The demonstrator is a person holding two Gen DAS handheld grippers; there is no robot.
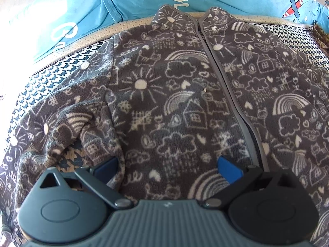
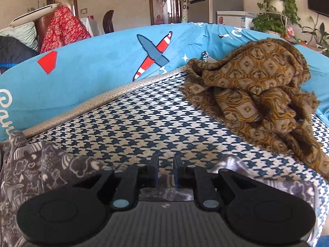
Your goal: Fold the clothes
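Note:
A dark grey fleece jacket (image 1: 185,103) printed with white suns, rainbows and houses lies zipped and front up on the houndstooth cover (image 1: 67,65). My left gripper (image 1: 167,166) hovers over its lower front, left of the zip. Its blue-tipped fingers (image 1: 228,168) are spread wide with nothing pinched between them. In the right wrist view, part of the jacket (image 2: 41,173) bunches at the lower left. My right gripper (image 2: 165,170) has its fingers nearly together, with a blurred strip of grey fleece (image 2: 165,182) caught between them.
A crumpled brown patterned scarf (image 2: 257,86) lies at the right on the houndstooth cover (image 2: 144,123). A blue cushion with an aeroplane print (image 2: 102,65) runs along the back edge. Beyond it are a fridge, potted plants (image 2: 275,10) and red cloth over a chair.

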